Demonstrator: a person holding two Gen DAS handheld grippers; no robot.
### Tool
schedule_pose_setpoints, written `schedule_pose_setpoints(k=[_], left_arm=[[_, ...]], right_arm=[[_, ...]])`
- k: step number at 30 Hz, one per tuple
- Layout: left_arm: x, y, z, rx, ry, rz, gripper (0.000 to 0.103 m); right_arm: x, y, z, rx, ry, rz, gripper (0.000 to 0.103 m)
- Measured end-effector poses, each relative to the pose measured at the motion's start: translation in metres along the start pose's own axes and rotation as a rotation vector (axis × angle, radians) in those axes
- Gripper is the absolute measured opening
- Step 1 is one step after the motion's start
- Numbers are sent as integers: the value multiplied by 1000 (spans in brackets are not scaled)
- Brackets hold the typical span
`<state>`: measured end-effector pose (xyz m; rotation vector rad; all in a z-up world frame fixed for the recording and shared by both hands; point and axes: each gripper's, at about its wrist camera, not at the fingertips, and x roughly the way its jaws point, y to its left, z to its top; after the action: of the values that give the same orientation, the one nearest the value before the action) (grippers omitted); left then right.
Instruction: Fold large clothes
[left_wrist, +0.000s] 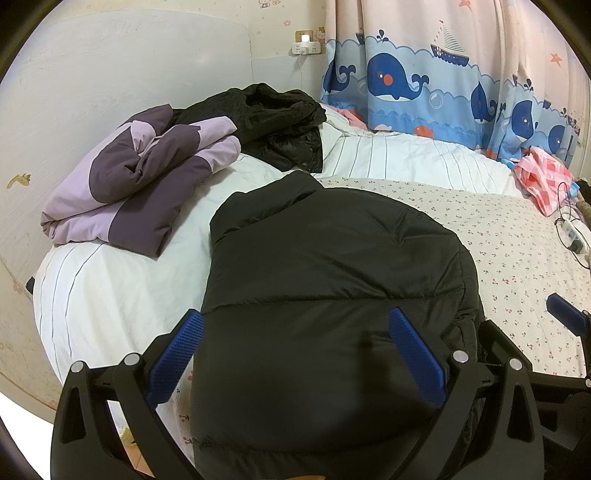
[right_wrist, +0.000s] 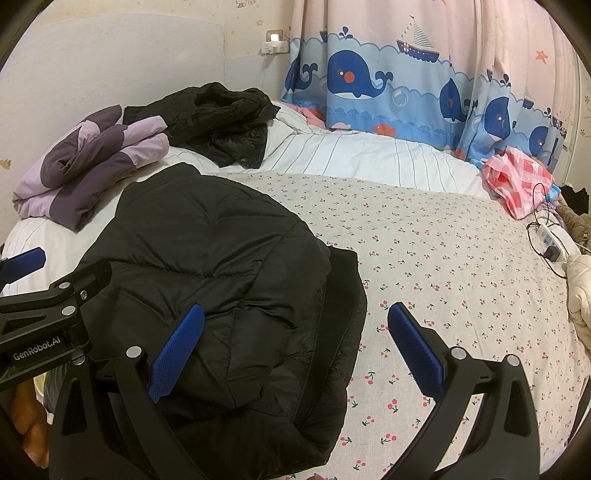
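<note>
A black puffer jacket (left_wrist: 332, 280) lies folded on the bed, collar toward the far side. It also shows in the right wrist view (right_wrist: 214, 266). My left gripper (left_wrist: 295, 328) is open above the jacket's near part, its blue fingers (left_wrist: 413, 350) spread wide. My right gripper (right_wrist: 295, 325) is open over the jacket's right edge, one finger (right_wrist: 177, 347) over the jacket, the other over the sheet. The left gripper also shows in the right wrist view (right_wrist: 22, 264), and the right one at the edge of the left wrist view (left_wrist: 565, 310).
A folded purple and lilac jacket (left_wrist: 136, 181) and a crumpled black garment (left_wrist: 273, 122) lie at the bed's far left. A pink plastic bag (right_wrist: 517, 181) and a power strip with cables (right_wrist: 554, 240) sit at the right. A whale-print curtain (right_wrist: 406, 85) hangs behind the floral sheet (right_wrist: 443, 280).
</note>
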<state>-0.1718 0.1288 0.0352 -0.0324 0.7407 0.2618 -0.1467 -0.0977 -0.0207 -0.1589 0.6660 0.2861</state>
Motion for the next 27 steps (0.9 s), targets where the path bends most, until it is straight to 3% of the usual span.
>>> schedule_pose_setpoints(k=[27], left_arm=[[-2, -2, -1, 9, -17, 16, 96]], right_arm=[[0, 1, 0, -1, 1, -1, 96]])
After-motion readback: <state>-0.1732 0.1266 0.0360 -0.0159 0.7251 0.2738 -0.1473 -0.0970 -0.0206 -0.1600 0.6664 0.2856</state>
